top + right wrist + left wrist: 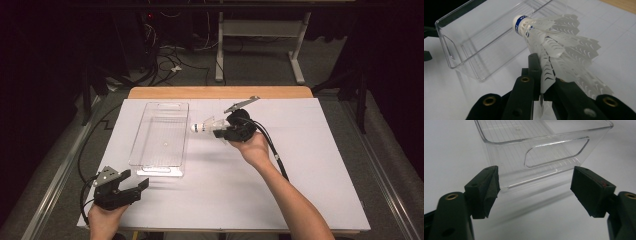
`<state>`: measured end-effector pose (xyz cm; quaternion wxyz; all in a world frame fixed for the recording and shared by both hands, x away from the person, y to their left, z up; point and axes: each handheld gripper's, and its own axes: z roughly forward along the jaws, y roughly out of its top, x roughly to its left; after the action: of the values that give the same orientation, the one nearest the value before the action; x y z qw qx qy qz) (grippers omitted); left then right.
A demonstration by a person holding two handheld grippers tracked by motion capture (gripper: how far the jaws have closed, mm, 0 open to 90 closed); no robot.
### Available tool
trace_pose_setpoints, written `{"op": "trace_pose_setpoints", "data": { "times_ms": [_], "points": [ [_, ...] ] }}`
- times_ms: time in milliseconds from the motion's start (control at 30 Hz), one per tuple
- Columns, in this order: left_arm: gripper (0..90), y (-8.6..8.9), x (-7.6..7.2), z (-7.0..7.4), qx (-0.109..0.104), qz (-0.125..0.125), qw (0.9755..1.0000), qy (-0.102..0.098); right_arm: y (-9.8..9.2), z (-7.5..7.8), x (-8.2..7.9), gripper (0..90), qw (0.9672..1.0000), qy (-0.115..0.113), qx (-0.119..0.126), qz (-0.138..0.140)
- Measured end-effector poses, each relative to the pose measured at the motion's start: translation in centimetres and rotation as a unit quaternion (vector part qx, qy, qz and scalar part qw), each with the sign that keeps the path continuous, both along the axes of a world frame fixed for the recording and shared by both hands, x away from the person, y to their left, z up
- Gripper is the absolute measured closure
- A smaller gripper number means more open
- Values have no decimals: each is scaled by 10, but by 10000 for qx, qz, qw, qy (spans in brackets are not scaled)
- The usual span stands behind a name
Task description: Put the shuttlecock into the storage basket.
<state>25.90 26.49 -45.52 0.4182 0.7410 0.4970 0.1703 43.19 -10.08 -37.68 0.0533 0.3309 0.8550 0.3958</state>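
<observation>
A: What is the right gripper [220, 131] doing with the shuttlecock [204, 126]?

B: It is pinching the feather skirt with its jaws almost fully closed, and carrying the shuttlecock above the table [310, 165], cork end pointing at the clear bin [161, 165], just beside its right wall.

A: And the left gripper [141, 187]?

B: It is resting at the near left corner of the table, jaws standing wide apart and holding nothing, facing the bin's handle cutout [556, 152].

A: How should the drop go, in your view?

B: I'd say the hand needs to be bringing the cork well over the rim before letting go; the feathers are light, so a release from the side could be sending it onto the table. The grip is sitting on thin feathers, so gentle pressure is probably safer.

A: Any writing?

B: The blue band [518, 25] around the cork is carrying white letters, ending in what looks like "AX"; the rest is turning out of sight.
</observation>
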Motion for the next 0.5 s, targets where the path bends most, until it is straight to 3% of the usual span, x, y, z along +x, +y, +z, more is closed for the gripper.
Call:
{"op": "trace_pose_setpoints", "data": {
  "times_ms": [500],
  "points": [
    [241,1,0,0,-13,-18,10000,-15,17,10,2,892,9999,-48,13,123]
  ]
}}
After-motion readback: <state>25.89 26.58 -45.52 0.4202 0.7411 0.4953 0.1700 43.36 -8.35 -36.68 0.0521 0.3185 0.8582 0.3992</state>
